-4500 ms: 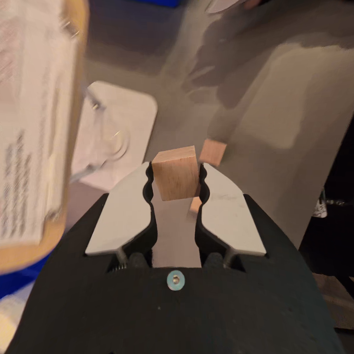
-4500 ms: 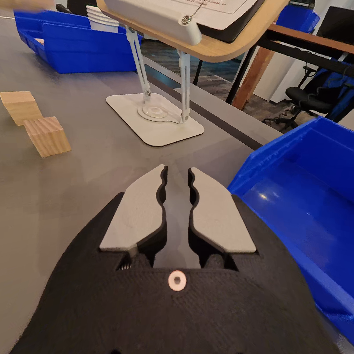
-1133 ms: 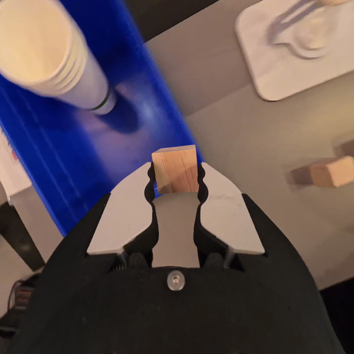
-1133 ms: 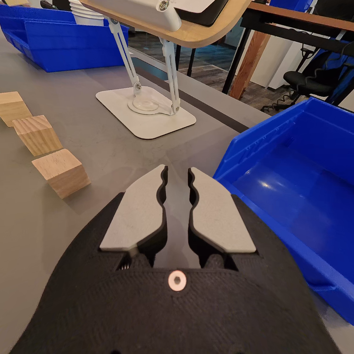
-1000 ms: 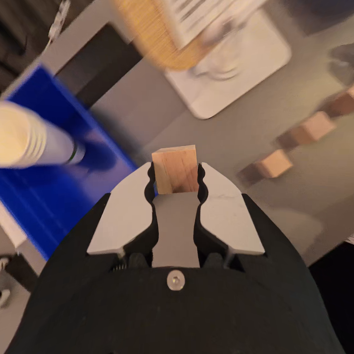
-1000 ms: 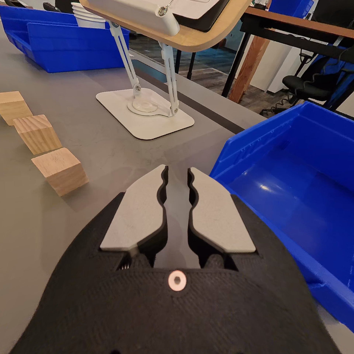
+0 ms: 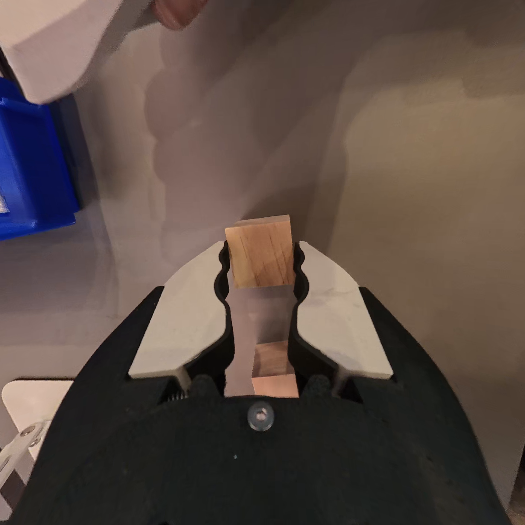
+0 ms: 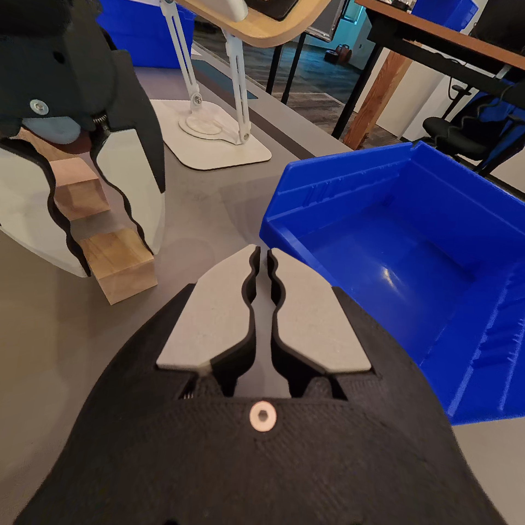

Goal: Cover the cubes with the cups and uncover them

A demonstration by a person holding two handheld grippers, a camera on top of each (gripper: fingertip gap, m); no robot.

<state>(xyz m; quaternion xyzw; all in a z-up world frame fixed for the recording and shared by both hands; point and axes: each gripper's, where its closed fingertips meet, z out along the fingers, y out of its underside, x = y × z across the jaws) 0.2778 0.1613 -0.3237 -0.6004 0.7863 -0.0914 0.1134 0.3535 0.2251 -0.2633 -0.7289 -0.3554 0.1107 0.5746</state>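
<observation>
My left gripper [image 7: 260, 247] is shut on a light wooden cube [image 7: 260, 252] and points down at the grey table [image 7: 397, 199]. A second cube [image 7: 274, 369] lies on the table below, between the fingers. In the right wrist view the left gripper [image 8: 118, 260] holds its cube [image 8: 127, 272] at or just above the table, at the near end of a row, with another cube [image 8: 79, 193] behind it. My right gripper [image 8: 262, 252] is shut and empty, low over the table beside the held cube. No cup is in view.
An empty blue bin [image 8: 341, 181] stands right of my right gripper. A white stand base [image 8: 213, 147] carries a wooden tray [image 8: 264, 31] at the back. In the left wrist view a blue bin [image 7: 28, 170] is at the left, with a blurred white shape [image 7: 56, 42] and a fingertip [image 7: 176, 14] above.
My left gripper has swung from over the blue bin with stacked cups to the row of cubes and come down with its cube. My right gripper's jaws have narrowed.
</observation>
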